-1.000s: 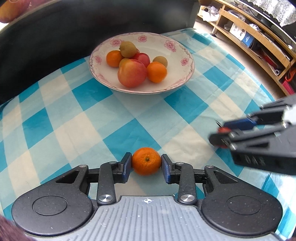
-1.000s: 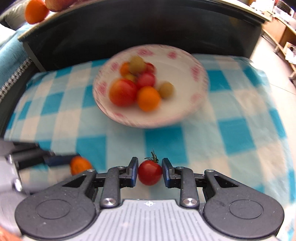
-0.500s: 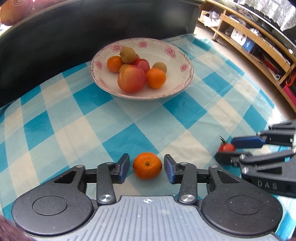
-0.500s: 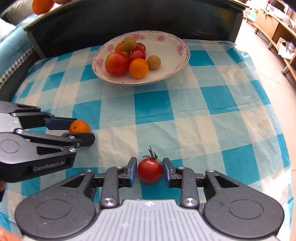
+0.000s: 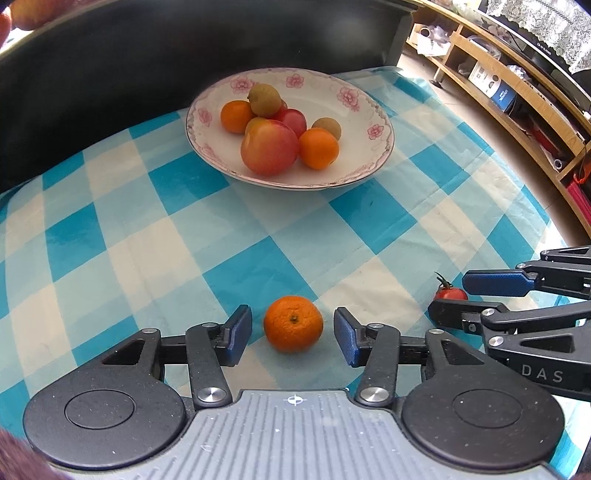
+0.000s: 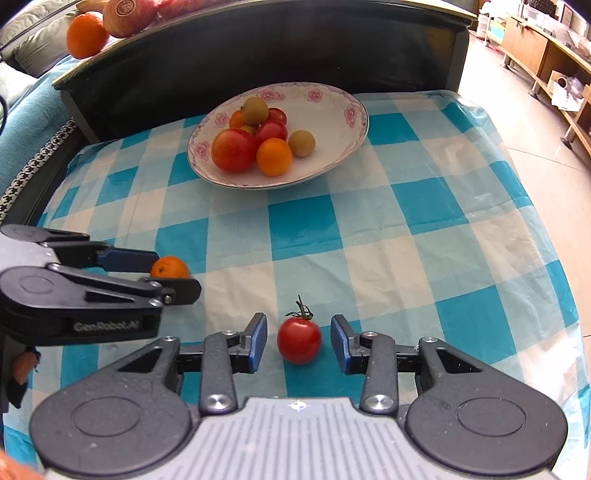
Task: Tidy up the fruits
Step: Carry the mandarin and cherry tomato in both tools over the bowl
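Note:
A small orange (image 5: pixel 293 323) lies on the blue checked cloth between the pads of my left gripper (image 5: pixel 293 330), which is open with gaps on both sides. A red cherry tomato (image 6: pixel 299 340) with a green stem lies between the pads of my right gripper (image 6: pixel 298 341), also open. Each gripper shows in the other's view: the right gripper (image 5: pixel 480 295) around the tomato (image 5: pixel 450 293), the left gripper (image 6: pixel 162 271) around the orange (image 6: pixel 170 267). A white flowered plate (image 5: pixel 369 110) at the back holds apples, oranges and small brown fruits.
A black raised ledge (image 6: pixel 258 48) runs behind the plate, with an orange (image 6: pixel 86 35) and an apple on top. Wooden shelves (image 5: pixel 517 99) stand at the right beyond the cloth's edge. The cloth (image 6: pixel 424 221) covers the table.
Both grippers have opened and let go: the orange and the tomato now rest on the cloth between the spread pads. The right gripper came down and back from near the plate.

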Available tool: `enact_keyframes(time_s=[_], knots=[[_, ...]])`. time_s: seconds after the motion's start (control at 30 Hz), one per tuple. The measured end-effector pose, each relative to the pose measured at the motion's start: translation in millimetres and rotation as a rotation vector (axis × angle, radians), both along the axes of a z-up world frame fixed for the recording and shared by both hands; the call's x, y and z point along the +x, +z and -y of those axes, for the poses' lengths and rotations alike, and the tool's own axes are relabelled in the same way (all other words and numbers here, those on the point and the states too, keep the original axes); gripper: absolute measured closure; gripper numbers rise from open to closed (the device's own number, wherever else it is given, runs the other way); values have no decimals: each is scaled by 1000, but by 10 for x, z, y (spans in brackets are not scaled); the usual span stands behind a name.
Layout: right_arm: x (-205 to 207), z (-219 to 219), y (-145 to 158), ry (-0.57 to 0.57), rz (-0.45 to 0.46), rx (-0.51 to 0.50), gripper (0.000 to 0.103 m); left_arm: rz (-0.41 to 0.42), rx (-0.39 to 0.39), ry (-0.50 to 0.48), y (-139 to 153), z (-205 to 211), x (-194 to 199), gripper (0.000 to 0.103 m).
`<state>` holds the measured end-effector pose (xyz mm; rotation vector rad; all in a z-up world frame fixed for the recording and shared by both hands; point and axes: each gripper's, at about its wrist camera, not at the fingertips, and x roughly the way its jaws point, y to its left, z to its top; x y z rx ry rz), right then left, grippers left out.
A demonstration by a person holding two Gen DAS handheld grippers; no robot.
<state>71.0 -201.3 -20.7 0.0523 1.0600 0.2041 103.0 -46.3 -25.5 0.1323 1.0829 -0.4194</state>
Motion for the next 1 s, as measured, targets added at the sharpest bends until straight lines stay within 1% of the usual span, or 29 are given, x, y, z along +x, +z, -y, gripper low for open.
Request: enact_keyframes(time_s=[0.13, 0.33, 0.4, 0.47, 0.57, 0.6, 0.67, 1.0], knots=[[4, 0, -24, 2, -8, 1, 62, 7, 16, -12, -9, 29, -23, 46], [-7, -33, -112, 4, -30, -16, 62, 23, 36, -15, -11, 36, -38, 51], [-10, -36, -127, -3, -23, -29, 62, 33, 48, -18, -12, 44, -47, 55], [-4, -26, -135, -12, -20, -31, 63, 42, 58, -21, -14, 48, -58, 55], [-3, -29, -140, -14, -19, -40, 64, 52, 69, -31, -11, 60, -74, 61], [-7, -43, -140, -9, -17, -53, 65, 53, 71, -33, -10, 63, -80, 61], [-21, -66, -140, 0, -9, -79, 71, 56, 74, -39, -8, 72, -89, 61], [-27, -77, -134, 16, 2, -102, 72, 62, 77, -66, 0, 145, -113, 61]])
